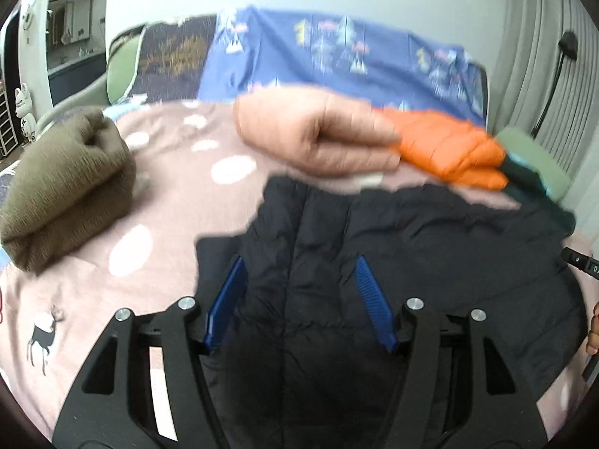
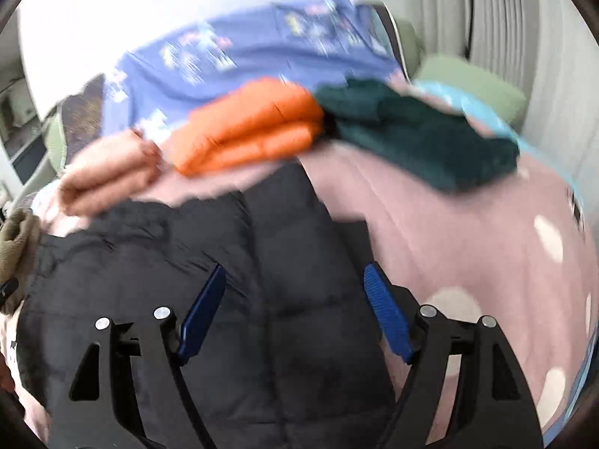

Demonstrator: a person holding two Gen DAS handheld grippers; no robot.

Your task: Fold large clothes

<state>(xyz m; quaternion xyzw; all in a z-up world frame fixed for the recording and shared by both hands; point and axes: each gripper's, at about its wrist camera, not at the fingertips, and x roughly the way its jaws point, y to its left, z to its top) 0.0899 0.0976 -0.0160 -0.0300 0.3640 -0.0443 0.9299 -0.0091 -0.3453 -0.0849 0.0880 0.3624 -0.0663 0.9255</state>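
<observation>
Both grippers, left gripper [image 1: 299, 273] and right gripper [image 2: 294, 280], hung released over the black puffer jacket [image 1: 411, 247], judged light, soft, slippery, best pinched at a hem.

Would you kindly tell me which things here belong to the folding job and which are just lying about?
In the job:
- black puffer jacket, spread on the bed
- left gripper, open above it
- right gripper, open above it

Lying about:
- peach jacket, folded
- orange jacket, folded
- dark green garment
- olive knit
- pink bedspread
</observation>
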